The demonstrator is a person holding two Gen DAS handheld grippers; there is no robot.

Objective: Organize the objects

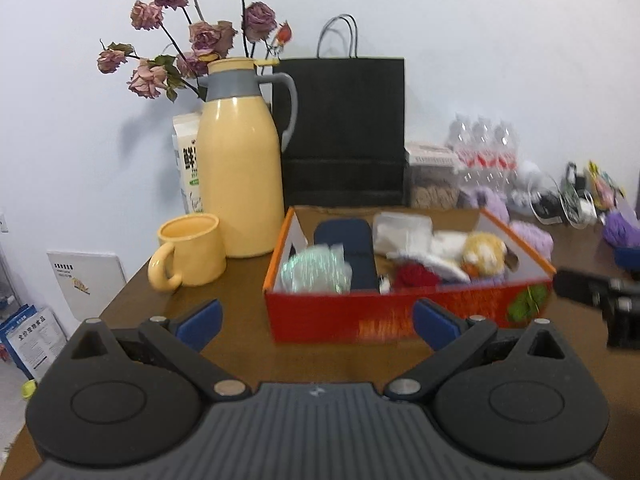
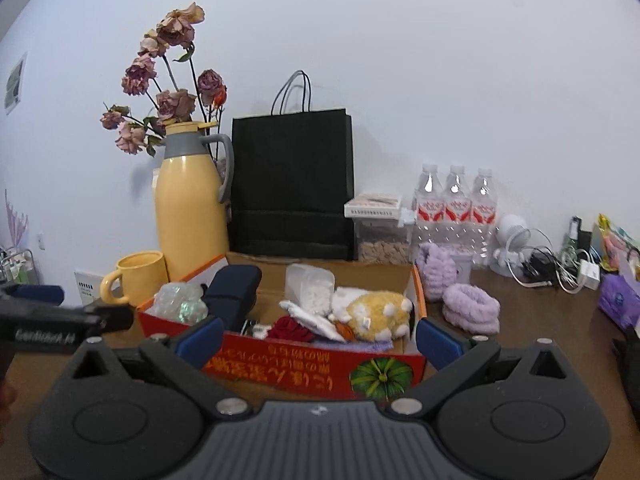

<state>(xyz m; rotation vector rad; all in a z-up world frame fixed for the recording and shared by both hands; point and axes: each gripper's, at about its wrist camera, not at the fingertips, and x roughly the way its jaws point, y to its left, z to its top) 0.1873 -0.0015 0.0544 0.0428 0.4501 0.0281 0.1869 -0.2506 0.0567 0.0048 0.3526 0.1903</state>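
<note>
Left gripper (image 1: 316, 320) at the bottom centre of its view, jaws spread wide, holding nothing; right gripper (image 2: 318, 340) likewise at the bottom centre of its own view, jaws apart and empty; both hang just short of the near wall of the red cardboard box with orange rim (image 2: 280, 364), centre frame on the brown wooden table (image 2: 540, 344).

Already in the box: a dark navy oblong case (image 2: 234, 288) leaning at left; a crinkled iridescent plastic bundle (image 2: 180, 304) in the near-left corner; a clear plastic tub of white pellets (image 2: 312, 286) tipped on its side mid-box; a yellow-and-white plush toy (image 2: 376, 314) at right; a dark red fabric rose (image 2: 290, 330) near the front wall; so the sorting looks partly done.

Outside the box, right of centre: two fluffy lilac loops (image 2: 472, 312), one beside the box's right wall, one further back; at far right a tangle of white cables and chargers (image 2: 552, 268) and a purple packet (image 2: 618, 304); these are probably what is left, though which items belong in the box cannot be told.

Upper left of the frame: a yellow thermos jug with grey collar (image 2: 192, 208) and a yellow ceramic mug (image 2: 140, 276) stand upright by the box's left corner; a black paper carrier bag (image 2: 292, 184) behind.
</note>
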